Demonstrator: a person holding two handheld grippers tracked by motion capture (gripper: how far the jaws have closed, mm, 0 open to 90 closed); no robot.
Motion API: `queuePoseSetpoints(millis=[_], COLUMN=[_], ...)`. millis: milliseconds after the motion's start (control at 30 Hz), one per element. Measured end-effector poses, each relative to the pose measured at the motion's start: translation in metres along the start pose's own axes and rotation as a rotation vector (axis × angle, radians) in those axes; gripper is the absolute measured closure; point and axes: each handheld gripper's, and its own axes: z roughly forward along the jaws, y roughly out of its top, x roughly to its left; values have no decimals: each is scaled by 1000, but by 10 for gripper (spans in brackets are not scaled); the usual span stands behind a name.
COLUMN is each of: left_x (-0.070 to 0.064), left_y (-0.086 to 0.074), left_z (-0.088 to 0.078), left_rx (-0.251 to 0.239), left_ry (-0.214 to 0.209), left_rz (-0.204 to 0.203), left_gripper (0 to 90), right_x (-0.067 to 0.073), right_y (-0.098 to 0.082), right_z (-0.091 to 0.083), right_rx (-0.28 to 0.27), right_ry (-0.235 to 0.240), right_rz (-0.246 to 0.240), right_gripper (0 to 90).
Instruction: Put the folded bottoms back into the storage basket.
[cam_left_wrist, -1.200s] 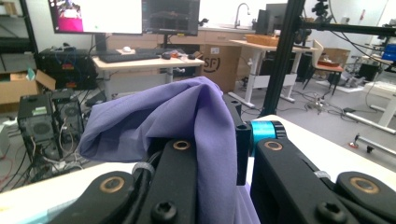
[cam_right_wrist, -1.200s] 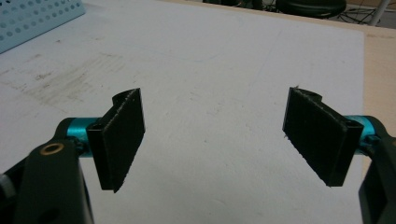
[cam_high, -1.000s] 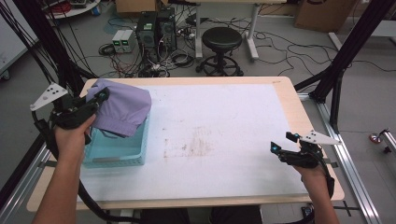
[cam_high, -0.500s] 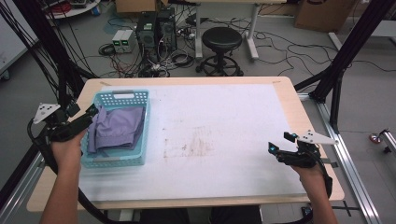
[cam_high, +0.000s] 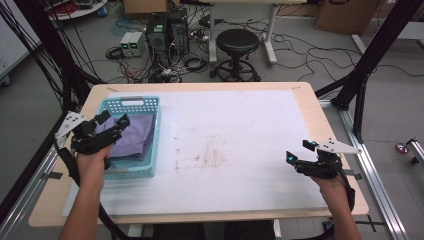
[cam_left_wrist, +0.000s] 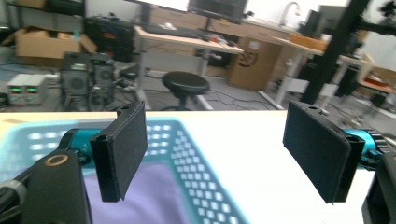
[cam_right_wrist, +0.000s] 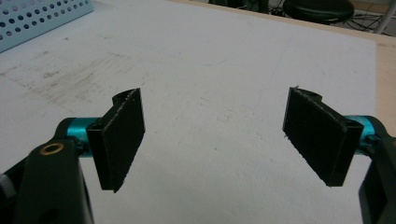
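Surface: the white-covered wooden surface is bare, so lift your left hand straight up and clear.
Basket: the light-blue perforated plastic basket sits at your left edge.
Cloth: the purple folded cloth lies flat inside it.
Left tongs: apart, empty, above the basket's rim.
Right tongs: apart, idle.

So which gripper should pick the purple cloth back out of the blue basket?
Probably the left gripper. It hovers right over the blue basket with jaws open above the purple cloth. The right gripper sits far across the table.
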Motion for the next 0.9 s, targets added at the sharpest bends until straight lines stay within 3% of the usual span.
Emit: queuePoseSetpoints(millis=[367, 667, 900], left_x=[-49, -76, -97], left_y=[-18, -38, -51], left_z=[25, 37, 47], left_rx=[33, 84, 115], left_ry=[-147, -221, -261], left_rz=[80, 91, 121], left_gripper=[221, 221, 221], right_x=[1, 4, 6], right_y=[3, 5, 5], right_z=[-3, -4, -4], right_rx=[-16, -37, -43], right_ry=[-11, -16, -15], right_rz=[-16, -31, -35], right_gripper=[210, 210, 210])
